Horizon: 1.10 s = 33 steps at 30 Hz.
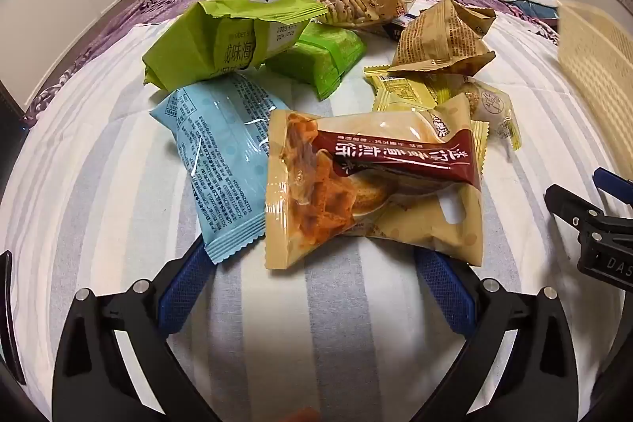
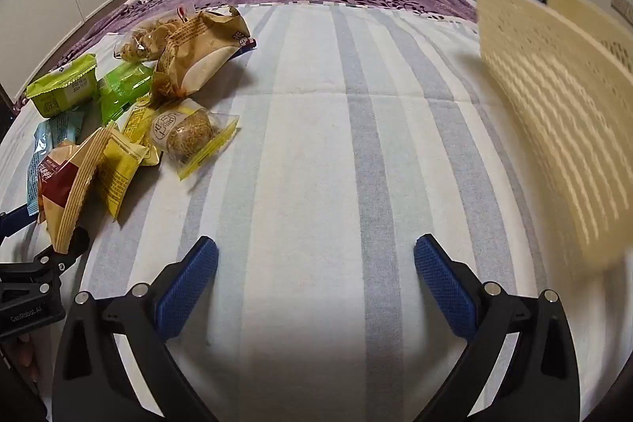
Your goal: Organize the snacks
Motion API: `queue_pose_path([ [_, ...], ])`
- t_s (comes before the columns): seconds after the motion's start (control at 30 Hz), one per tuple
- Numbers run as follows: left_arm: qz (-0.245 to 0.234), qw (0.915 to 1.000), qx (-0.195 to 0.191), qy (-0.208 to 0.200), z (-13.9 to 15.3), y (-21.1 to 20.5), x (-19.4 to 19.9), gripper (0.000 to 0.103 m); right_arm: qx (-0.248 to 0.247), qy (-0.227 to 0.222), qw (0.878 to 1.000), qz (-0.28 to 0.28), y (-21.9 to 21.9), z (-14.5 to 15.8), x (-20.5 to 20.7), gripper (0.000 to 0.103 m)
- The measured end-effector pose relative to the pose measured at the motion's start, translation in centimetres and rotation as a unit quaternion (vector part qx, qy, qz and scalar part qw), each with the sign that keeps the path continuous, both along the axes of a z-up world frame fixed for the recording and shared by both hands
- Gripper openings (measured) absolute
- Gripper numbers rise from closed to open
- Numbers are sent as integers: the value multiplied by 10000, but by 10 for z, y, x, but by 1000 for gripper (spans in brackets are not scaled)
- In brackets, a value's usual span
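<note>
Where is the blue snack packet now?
In the left wrist view the blue packet lies left of centre on the striped sheet, between the green packet behind it and the tan packet on its right.

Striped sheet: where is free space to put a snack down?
Free: the wide patch of striped sheet between the snack pile and the cream basket. Crowded: the pile itself, packets overlapping, before the open left gripper.

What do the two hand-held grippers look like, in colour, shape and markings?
Both the left gripper and the right gripper have black angular frames with silver round bolts, and jaws faced with blue textured pads. White lettering is printed on each black body: on the left one, seen from the right wrist, it reads GenRobot.AI.
</note>
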<state>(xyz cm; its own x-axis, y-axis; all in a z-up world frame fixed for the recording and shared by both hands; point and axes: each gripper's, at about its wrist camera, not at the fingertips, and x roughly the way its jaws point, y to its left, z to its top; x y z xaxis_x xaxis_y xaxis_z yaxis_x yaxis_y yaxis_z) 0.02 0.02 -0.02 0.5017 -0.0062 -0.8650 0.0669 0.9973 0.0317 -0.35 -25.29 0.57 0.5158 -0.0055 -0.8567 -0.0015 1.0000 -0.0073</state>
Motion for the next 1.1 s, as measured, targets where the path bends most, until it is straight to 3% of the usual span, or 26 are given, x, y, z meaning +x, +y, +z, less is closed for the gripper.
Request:
queue_pose_path([
  [1.1, 2, 10000, 25, -22, 1, 2, -1, 101, -40, -3, 10000, 11, 2, -2, 2, 98],
])
